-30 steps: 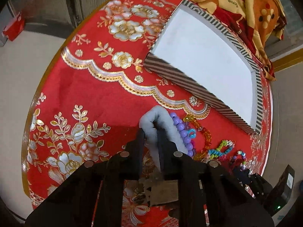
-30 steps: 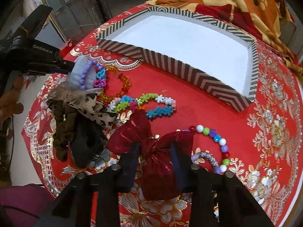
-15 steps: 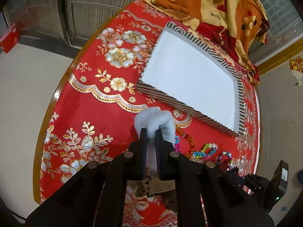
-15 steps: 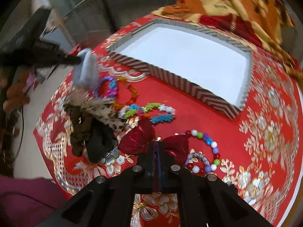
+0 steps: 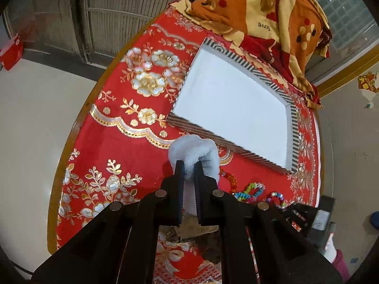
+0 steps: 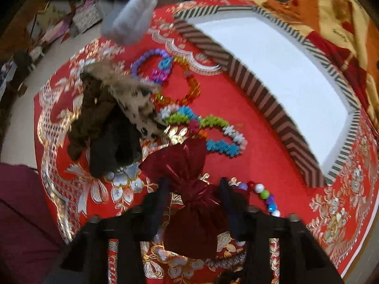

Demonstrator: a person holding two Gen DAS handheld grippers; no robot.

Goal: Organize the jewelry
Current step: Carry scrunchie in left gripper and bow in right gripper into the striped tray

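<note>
**Left wrist view: fluffy scrunchie pinched, box just ahead**

Left wrist view shows the left gripper [image 5: 188,170] closed down to a narrow gap on a pale fluffy scrunchie [image 5: 193,149], which bulges out above the fingertips at the centre of the frame, lifted off the red cloth. Just beyond it, toward the upper right, sits the striped box [image 5: 251,155] with a bare white floor. The scrunchie looks soft, light and springy; it squashes in the grip, so a firm pinch across one bunched side should hold it, and it should drop freely once let go.

In the right wrist view the right gripper [image 6: 193,187] stands open, its fingers either side of the knot of a dark red bow [image 6: 189,165] lying low in the centre. Whether the pads touch the fabric cannot be told, as the frame is blurred. The bow looks like thin, shiny, slippery cloth; the gathered knot is the best place to take it.

Bead bracelets [image 6: 203,127] lie mid-frame between the bow and the box, with a heap of dark scrunchies [image 6: 104,127] to the left. The beads are hard and loose on their strings; they would likely need pinching across one strand.
</note>
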